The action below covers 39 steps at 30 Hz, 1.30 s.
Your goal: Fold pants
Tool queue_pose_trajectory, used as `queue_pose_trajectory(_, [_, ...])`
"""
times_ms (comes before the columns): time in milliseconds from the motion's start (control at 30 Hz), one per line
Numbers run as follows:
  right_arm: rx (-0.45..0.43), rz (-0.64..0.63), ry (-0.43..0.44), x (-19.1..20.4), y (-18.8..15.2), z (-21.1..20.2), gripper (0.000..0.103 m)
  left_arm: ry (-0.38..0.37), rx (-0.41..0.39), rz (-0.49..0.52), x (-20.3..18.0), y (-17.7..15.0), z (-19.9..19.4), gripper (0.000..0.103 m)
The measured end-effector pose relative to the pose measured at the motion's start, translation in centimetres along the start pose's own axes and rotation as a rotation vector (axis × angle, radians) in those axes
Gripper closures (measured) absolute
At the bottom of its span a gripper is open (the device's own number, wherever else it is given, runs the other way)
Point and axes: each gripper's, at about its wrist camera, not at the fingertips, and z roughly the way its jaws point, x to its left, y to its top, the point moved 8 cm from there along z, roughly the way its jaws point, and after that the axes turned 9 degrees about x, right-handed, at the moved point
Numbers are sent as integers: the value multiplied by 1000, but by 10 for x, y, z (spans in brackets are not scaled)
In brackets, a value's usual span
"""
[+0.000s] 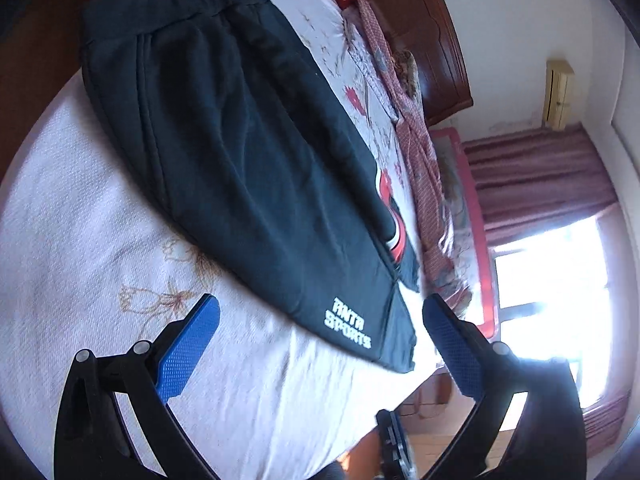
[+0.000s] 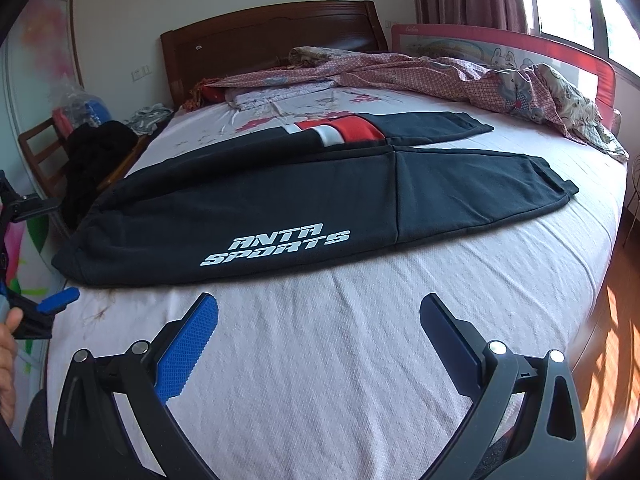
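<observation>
Right hand-held gripper (image 2: 319, 320): jaws spread wide, holding nothing; it hovers over bare sheet at the near edge of the bed, apart from the cloth.
Left hand-held gripper (image 1: 321, 322): jaws likewise wide and empty, held above the bed; in its own view the printed stretch of the near trouser leg shows between the fingers, not touching them.
Fingers (image 2: 188, 344): flat black paddles faced with blue pads of fine dimpled rubber.
Pants (image 2: 256, 204): dark, soft, thick-looking knit, lying flat across the bed in front of both grippers; waistband to the person's left, cuffs to the right.
Legs: spread slightly apart, the far leg beside the near one, not stacked.
Logo (image 2: 276, 249): white block letters reading ANTA SPORTS on the near leg.
Stripe (image 2: 344, 130): red and white band on the far leg.
Bed (image 2: 360, 340): pale sheet with a woven, pebbled texture and faint flower prints.
Quilt (image 2: 460, 76): crumpled chequered cloth heaped beyond the pants, near a red guard rail.
Step in hand: judged to be the very start; garment laid out, no fold made.
Next move calls for: probably one grip at the waistband, one at a cuff, pinching a single leg's edge and laying it over the other, seams matched.
</observation>
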Motion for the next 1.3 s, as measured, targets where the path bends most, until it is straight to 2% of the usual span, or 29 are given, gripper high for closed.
queue_pose_trajectory(100, [3, -2, -2, 0, 1, 1, 3, -95, -13, -124, 16, 16, 4, 2])
queue_pose_trajectory(400, [10, 14, 3, -3, 1, 1, 3, 21, -28, -279, 61, 19, 30, 2])
queue_pose_trajectory(667, [37, 9, 9, -1, -2, 8, 3, 83, -35, -371, 51, 40, 27, 2])
queue_pose_trajectory(700, [38, 9, 10, -1, -2, 8, 3, 73, -43, -387, 49, 42, 28, 2])
queue_pose_trajectory(800, [45, 18, 16, -2, -4, 9, 3, 51, -53, -376, 37, 51, 26, 2])
queue_pose_trajectory(867, [57, 27, 19, -4, -5, 12, 3, 19, -58, -327, 29, 55, 23, 2])
queue_pose_trajectory(900, [63, 38, 25, -5, -6, 13, 3, 22, -46, -337, 31, 55, 25, 2])
queue_pose_trajectory(967, [70, 52, 30, -7, -7, 15, 3, -26, -51, -360, 38, 57, 21, 2])
queue_pose_trajectory(1033, [74, 56, 27, -9, -7, 16, 3, -60, -43, -335, 39, 55, 20, 2])
queue_pose_trajectory(1167, [100, 82, 49, -10, -9, 22, 3, -36, -14, -247, 33, 54, 25, 2])
queue_pose_trajectory(1300, [104, 63, 51, -6, -10, 23, 3, -38, -28, -257, 36, 56, 23, 2])
